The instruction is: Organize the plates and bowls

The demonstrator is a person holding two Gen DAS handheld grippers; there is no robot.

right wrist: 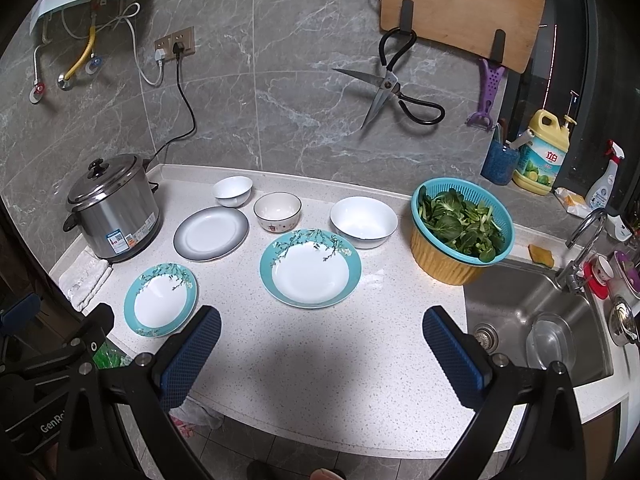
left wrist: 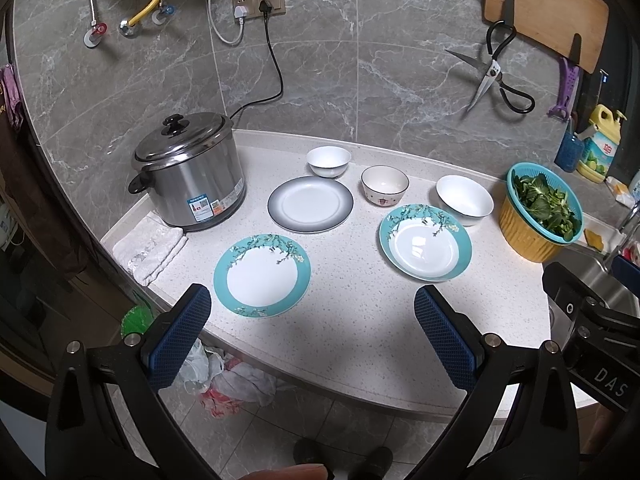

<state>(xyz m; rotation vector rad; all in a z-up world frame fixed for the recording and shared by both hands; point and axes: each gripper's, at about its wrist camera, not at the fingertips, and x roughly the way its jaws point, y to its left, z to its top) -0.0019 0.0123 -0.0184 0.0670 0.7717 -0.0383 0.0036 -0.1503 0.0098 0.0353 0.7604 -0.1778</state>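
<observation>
White speckled stone makes the tabletop [right wrist: 304,364], which ends at a steel sink [right wrist: 520,300] on its right side. At the left rear stands a steel rice cooker [left wrist: 188,176] with its lid on, and a folded white towel [left wrist: 150,248] lies just in front of it. Near the sink stands a yellow basin with a teal strainer [right wrist: 460,232] inside, full of green leaves.

Six dishes lie apart from each other on the tabletop, none stacked. A deep teal-rimmed plate [right wrist: 310,267] with flower branches is in the middle, and a flat teal-rimmed plate [right wrist: 160,299] of the same pattern is at the front left, close to the edge. A grey-rimmed plate [right wrist: 211,233] lies between the cooker and the middle plate. Behind the deep plate and touching it in the view is a large white bowl [right wrist: 363,222]. A dark-rimmed patterned bowl [right wrist: 277,211] stands left of it, and a small white bowl [right wrist: 233,191] stands at the rear, just behind the grey-rimmed plate.

The left tool [left wrist: 312,336] hangs over the front edge of the tabletop with its blue pads wide apart and nothing between them. The right tool [right wrist: 322,350] is above the bare front area, also spread wide and holding nothing.
</observation>
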